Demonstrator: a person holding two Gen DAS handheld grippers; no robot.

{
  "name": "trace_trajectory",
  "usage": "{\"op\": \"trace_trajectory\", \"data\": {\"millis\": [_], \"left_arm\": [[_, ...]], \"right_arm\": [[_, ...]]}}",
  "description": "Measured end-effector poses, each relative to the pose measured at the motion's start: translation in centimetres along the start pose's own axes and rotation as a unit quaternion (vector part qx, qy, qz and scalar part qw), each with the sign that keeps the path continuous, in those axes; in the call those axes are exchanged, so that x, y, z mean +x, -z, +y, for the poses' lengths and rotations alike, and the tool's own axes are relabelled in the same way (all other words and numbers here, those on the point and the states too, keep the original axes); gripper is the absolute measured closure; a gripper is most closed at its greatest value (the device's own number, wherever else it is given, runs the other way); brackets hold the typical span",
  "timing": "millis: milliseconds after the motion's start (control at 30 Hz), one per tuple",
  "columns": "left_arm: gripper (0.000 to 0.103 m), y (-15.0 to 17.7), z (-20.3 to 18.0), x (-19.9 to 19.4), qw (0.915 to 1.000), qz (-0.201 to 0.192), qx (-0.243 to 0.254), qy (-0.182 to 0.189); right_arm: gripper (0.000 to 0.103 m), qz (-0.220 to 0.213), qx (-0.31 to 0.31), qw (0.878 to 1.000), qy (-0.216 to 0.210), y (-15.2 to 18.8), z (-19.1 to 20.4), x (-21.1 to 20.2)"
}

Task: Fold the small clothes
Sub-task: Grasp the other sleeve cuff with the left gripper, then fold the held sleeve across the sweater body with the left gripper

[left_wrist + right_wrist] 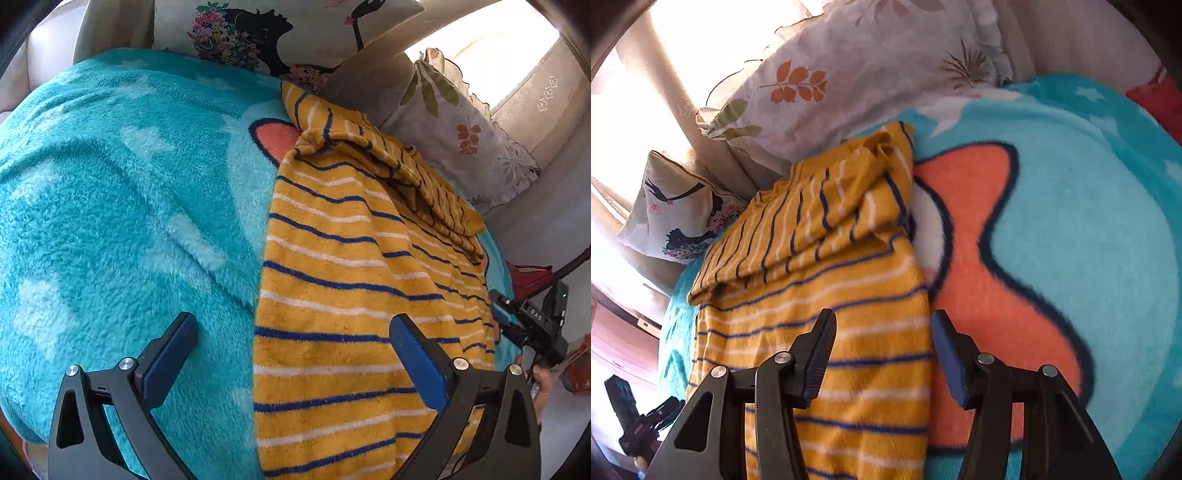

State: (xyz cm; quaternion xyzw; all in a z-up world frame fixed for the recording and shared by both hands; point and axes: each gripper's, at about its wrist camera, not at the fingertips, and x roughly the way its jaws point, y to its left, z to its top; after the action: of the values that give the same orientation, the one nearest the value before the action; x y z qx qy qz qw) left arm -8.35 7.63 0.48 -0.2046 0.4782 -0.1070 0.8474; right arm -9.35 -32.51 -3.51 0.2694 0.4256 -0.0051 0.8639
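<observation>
Left wrist view: the left gripper [293, 354], jaws wide and empty, hovers over one striped shirt [340, 280] on a teal blanket [110, 203]; two pillows [465, 136] behind.

Right wrist view: the right gripper [882, 350], also parted and empty, straddles the shirt's [827, 302] edge.

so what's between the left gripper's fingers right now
In the left wrist view, the striped shirt's left edge and bare teal blanket lie between the open left gripper's fingers.

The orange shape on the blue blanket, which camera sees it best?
The right wrist view: the orange shape fills its middle, dark outline plain, beside the striped shirt. The left wrist view shows only a small orange corner peeking out past the shirt.
</observation>
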Motion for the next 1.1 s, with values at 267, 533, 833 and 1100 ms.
{"op": "trace_trajectory", "data": {"millis": [267, 533, 833, 1100], "left_arm": [[0.000, 4.9, -0.8, -1.9, 0.9933, 0.014, -0.012, 0.114], [0.028, 8.9, -2.0, -2.9, 0.9852, 0.042, -0.010, 0.166], [0.067, 9.8, -1.4, -3.3, 0.9915, 0.031, -0.016, 0.126], [0.097, 9.4, 0.8, -6.9, 0.9935, -0.011, -0.037, 0.107]], "right_arm": [[0.044, 0.038, 0.057, 0.979, -0.192, 7.8, -1.6, -2.3], [0.044, 0.041, 0.007, 0.974, -0.225, 13.0, 0.0, -4.7], [0.047, 0.028, -0.032, 0.972, -0.231, 17.6, 1.6, -6.0], [0.094, 0.002, -0.043, 0.981, -0.191, 17.9, 1.8, -6.8]]}}
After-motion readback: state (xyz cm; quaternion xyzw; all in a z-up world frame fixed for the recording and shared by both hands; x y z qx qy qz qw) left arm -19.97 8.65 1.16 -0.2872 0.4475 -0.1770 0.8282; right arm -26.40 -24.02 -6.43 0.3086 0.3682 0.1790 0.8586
